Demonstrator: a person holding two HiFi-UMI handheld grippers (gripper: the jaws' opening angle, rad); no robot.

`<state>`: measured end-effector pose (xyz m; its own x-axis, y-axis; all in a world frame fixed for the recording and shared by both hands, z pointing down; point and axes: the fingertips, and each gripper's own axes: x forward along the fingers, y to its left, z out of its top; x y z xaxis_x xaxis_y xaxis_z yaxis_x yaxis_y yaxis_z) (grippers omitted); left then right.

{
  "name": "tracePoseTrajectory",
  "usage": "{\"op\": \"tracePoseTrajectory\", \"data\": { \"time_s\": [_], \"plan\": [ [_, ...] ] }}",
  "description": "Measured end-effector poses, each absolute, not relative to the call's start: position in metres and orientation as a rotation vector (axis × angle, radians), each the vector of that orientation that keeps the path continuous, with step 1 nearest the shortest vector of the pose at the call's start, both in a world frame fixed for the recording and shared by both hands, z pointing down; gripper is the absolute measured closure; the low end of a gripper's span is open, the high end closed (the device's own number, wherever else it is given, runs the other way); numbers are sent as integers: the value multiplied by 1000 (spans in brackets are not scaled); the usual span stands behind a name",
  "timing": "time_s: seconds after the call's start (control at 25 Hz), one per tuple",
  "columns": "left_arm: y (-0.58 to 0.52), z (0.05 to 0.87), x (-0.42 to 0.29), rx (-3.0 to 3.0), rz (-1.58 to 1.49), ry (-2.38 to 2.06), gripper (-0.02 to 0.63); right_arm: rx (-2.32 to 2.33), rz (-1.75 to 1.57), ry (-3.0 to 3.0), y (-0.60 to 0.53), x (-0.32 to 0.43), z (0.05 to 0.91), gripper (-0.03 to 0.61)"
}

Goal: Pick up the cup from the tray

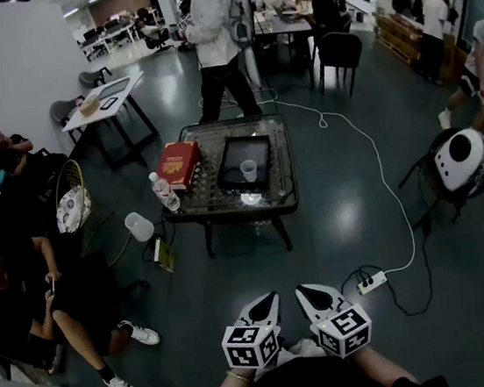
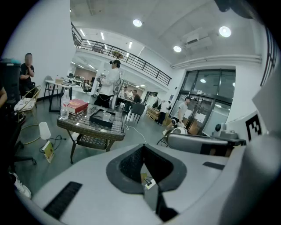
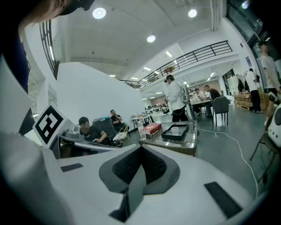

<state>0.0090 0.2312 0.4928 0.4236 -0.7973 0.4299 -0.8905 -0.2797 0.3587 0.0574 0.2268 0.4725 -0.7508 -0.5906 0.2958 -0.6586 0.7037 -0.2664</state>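
Wicker table [image 1: 282,174] with glass top out on floor, well apart from grippers. Black tray [image 1: 236,152] on top, red box [image 1: 179,164] just beside it. Left gripper [image 1: 264,306] and right gripper [image 1: 314,297] low near body, side by side, both clamped tight on nothing. Clear cup [image 1: 249,171] upright inside tray, untouched.

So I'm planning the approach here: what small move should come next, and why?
Probably step forward toward the table. The cup stands upright in the tray, well across the floor, while the left gripper and right gripper are held close to the body, both shut and empty, far from reaching it.
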Motion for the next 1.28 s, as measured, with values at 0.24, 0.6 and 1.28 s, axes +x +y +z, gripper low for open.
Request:
{"op": "tracePoseTrajectory", "data": {
  "time_s": [0.24,0.6,1.28],
  "plan": [
    [242,474,4,2154,201,-1463,603,1004,494,-2736,239,52,459,568],
    [243,472,8,2161,173,-1466,603,986,444,-2742,241,53,458,568],
    [218,489,45,2154,226,-1450,603,1040,473,-2720,220,94,473,568]
  ]
}}
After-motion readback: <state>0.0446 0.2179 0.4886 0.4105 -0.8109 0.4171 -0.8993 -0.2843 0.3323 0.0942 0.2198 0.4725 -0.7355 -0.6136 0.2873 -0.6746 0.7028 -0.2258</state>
